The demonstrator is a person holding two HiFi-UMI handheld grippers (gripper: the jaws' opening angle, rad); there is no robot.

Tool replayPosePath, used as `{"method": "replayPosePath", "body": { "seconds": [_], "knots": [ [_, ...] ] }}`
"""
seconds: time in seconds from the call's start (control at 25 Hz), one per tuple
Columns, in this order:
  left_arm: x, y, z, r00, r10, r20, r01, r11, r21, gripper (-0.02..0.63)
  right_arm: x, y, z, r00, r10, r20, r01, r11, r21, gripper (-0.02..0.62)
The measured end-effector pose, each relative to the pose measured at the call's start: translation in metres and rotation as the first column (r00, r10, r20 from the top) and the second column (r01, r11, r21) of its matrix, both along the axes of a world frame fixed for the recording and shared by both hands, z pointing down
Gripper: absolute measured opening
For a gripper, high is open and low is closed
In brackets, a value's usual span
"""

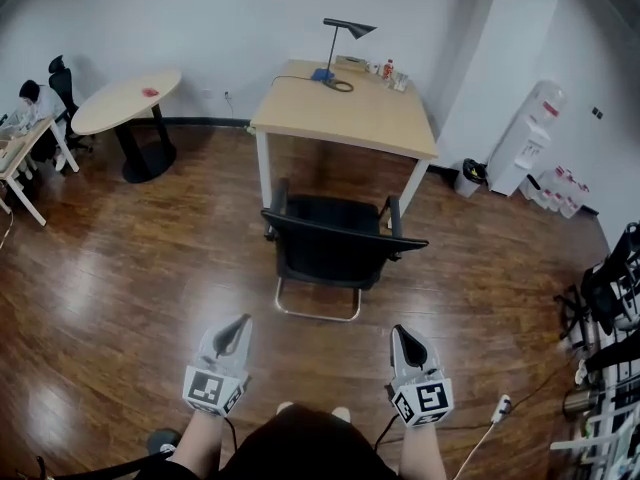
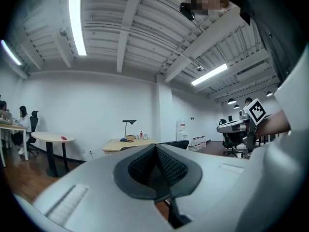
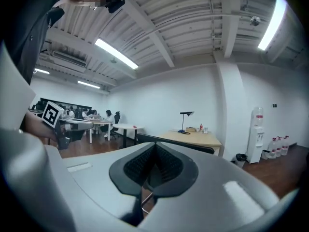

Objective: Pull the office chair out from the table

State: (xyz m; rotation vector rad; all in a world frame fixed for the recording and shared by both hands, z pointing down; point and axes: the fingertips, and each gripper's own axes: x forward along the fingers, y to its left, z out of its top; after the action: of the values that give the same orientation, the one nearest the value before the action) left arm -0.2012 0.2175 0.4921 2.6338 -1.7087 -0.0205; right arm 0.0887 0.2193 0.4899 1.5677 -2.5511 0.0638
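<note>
At the table (image 1: pixel 350 118): we find the office chair (image 1: pixel 335 243) parked against the near edge, seat facing in, backrest toward us, armrests close to the white table legs.
Left gripper (image 1: pixel 240 325): clenched on nothing, held level, well short of the backrest.
Right gripper (image 1: pixel 400 334): likewise closed and empty, apart from the chair.
Step in hand: we judge this to be the approach, with no grasp made yet.
Risk, grip: our jaws must part first, and a shallow pinch on the thin backrest rim could slip off.
Risk, snag: a crooked pull could catch an armrest on a table leg and jolt the lamp (image 1: pixel 345 38).
Risk, floor: the metal sled frame (image 1: pixel 318 313) may drag on the wood and tip the chair toward us.
</note>
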Motion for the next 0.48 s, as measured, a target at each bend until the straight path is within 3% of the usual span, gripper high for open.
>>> {"method": "replayPosePath", "body": {
  "seconds": [0.2,0.48],
  "knots": [
    [0.008,0.012,-0.013,0.999,-0.034,-0.003,0.034,0.999,0.023,0.002,0.022,0.015,-0.007,0.999,-0.009,0.045,0.008,0.999,0.032,0.012],
    [0.031,0.020,-0.021,0.996,-0.061,-0.061,0.063,0.998,0.022,0.002,0.045,0.023,-0.004,0.997,-0.014,0.080,0.012,1.000,0.026,0.012]
  ]
}}
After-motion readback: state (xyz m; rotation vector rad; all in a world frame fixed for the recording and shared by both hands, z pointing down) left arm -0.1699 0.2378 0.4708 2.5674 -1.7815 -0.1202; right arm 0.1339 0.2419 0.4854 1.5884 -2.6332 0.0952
